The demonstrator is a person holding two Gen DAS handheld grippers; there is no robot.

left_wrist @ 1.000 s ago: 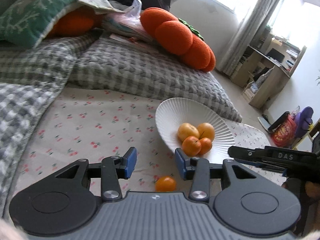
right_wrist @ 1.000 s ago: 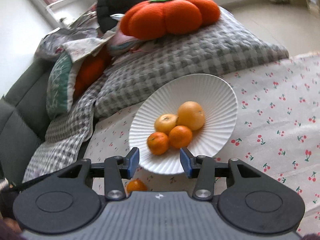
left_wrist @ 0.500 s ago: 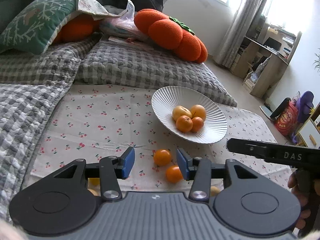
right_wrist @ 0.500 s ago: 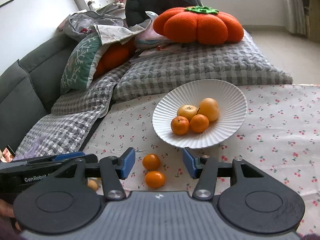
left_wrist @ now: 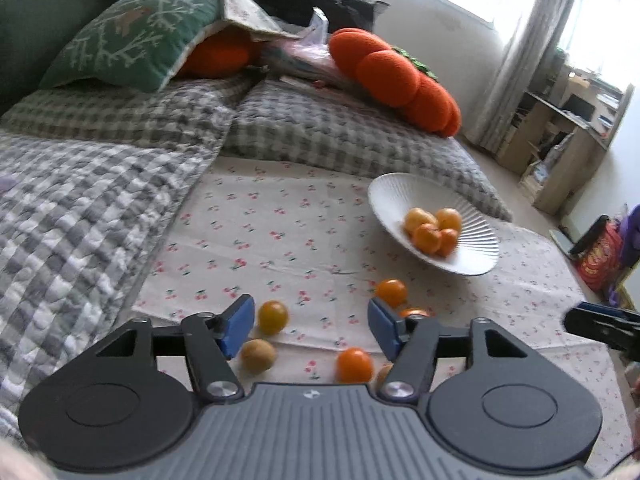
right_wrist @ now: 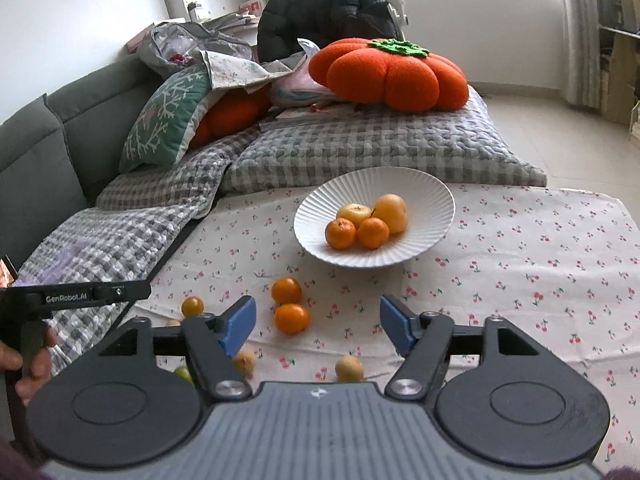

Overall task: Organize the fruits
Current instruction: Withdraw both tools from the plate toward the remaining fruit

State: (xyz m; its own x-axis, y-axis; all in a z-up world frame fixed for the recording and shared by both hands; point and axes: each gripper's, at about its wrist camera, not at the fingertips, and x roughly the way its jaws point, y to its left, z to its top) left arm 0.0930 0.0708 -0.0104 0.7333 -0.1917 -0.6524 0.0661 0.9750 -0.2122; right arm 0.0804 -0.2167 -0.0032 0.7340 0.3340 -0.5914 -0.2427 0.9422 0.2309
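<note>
A white ribbed plate holds several oranges and yellow fruits on a cherry-print cloth. Loose fruits lie on the cloth nearer me: two oranges, a small orange one, yellow ones. My left gripper is open and empty above the loose fruits. My right gripper is open and empty, short of the plate. The left gripper shows in the right wrist view.
A grey checked blanket and cushion border the cloth at the left and back. An orange pumpkin pillow and a green pillow lie behind. A wooden shelf stands at the far right.
Both grippers have pulled back from the plate and their jaws have opened wider. More loose fruits have come into view on the cloth. The left view has swung left.
</note>
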